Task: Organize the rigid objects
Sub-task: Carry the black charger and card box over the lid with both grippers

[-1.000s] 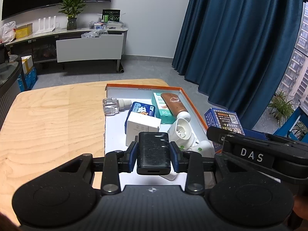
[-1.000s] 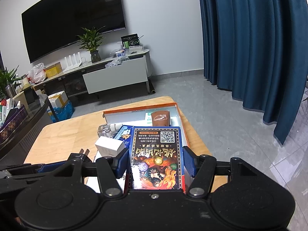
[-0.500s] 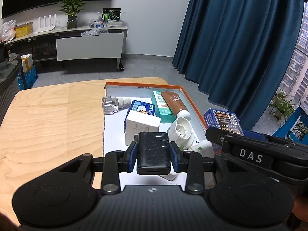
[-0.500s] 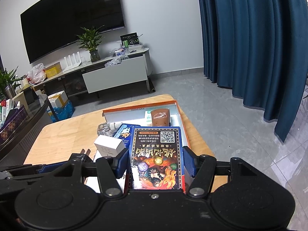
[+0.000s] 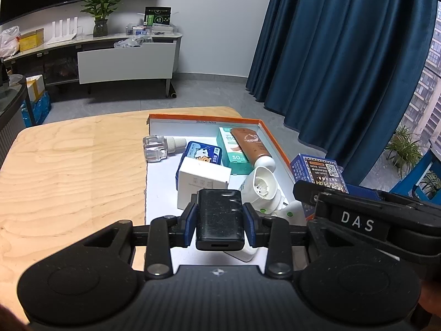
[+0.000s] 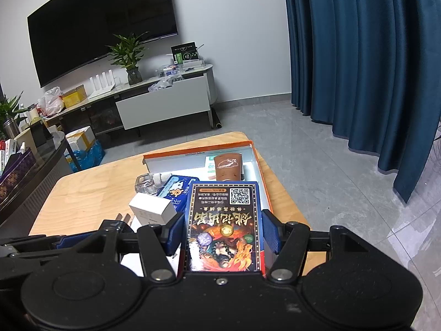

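My left gripper [image 5: 220, 222] is shut on a black rectangular device [image 5: 219, 218] and holds it above the near end of the orange-rimmed white tray [image 5: 204, 118]. My right gripper [image 6: 223, 233] is shut on a blue printed card box [image 6: 224, 226], held above the tray's near right side; the box also shows in the left wrist view [image 5: 317, 172]. In the tray lie a white box [image 5: 202, 182], a blue tin [image 5: 202, 155], a green box [image 5: 233, 150], a brown tube [image 5: 252, 146], a glass bottle [image 5: 158, 149] and a white round object [image 5: 260, 189].
The tray sits on the right part of a wooden table [image 5: 69, 165]. Blue curtains [image 5: 344, 69] hang to the right. A TV cabinet [image 5: 124, 55] with clutter stands beyond the table's far edge.
Both grippers have drifted slightly with their objects still held; the tray contents appear a little nearer in both views. Nothing was released or picked up.
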